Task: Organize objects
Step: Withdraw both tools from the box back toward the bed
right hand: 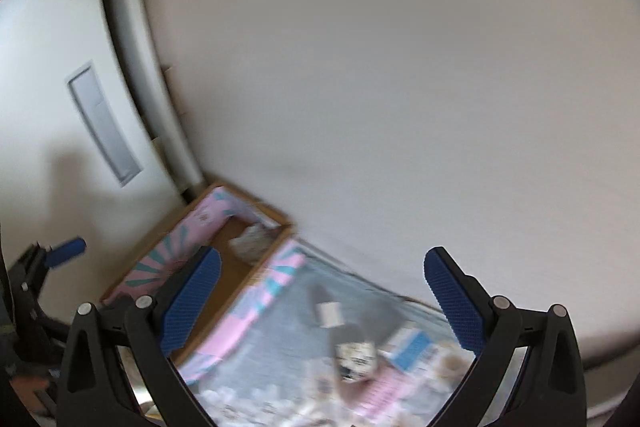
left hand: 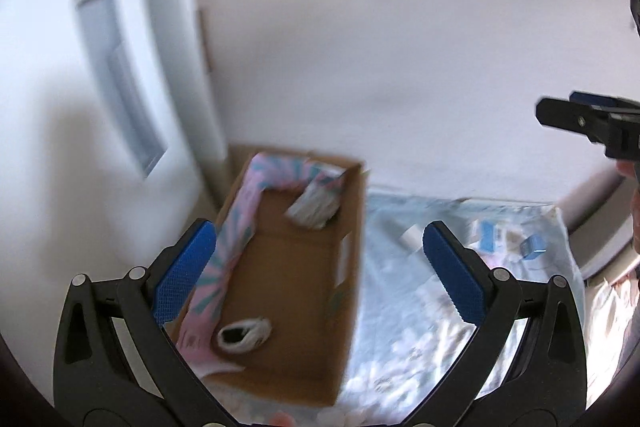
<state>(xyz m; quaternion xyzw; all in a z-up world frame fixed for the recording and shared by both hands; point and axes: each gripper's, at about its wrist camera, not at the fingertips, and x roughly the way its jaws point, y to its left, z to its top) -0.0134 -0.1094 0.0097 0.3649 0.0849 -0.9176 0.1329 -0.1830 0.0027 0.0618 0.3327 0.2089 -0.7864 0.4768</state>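
An open cardboard box [left hand: 288, 267] with pink and teal flaps stands in the corner by the wall. It holds a white and black item [left hand: 244, 335] and a crumpled grey-white packet [left hand: 314, 209]. My left gripper [left hand: 320, 267] is open and empty above the box. My right gripper [right hand: 324, 299] is open and empty above a pale blue patterned cloth [right hand: 280, 347]. On the cloth lie a blue and white box [right hand: 412, 347], a black and white patterned item [right hand: 356, 359] and a white card [right hand: 330, 313]. The box also shows in the right wrist view [right hand: 224, 267]. Both views are blurred.
A white wall [left hand: 400, 47] rises behind the box and cloth. A white door or cabinet with a grey recessed handle [left hand: 116, 79] stands at left. The right gripper [left hand: 580, 123] shows at the left view's right edge. Small blue items [left hand: 532, 247] lie on the cloth.
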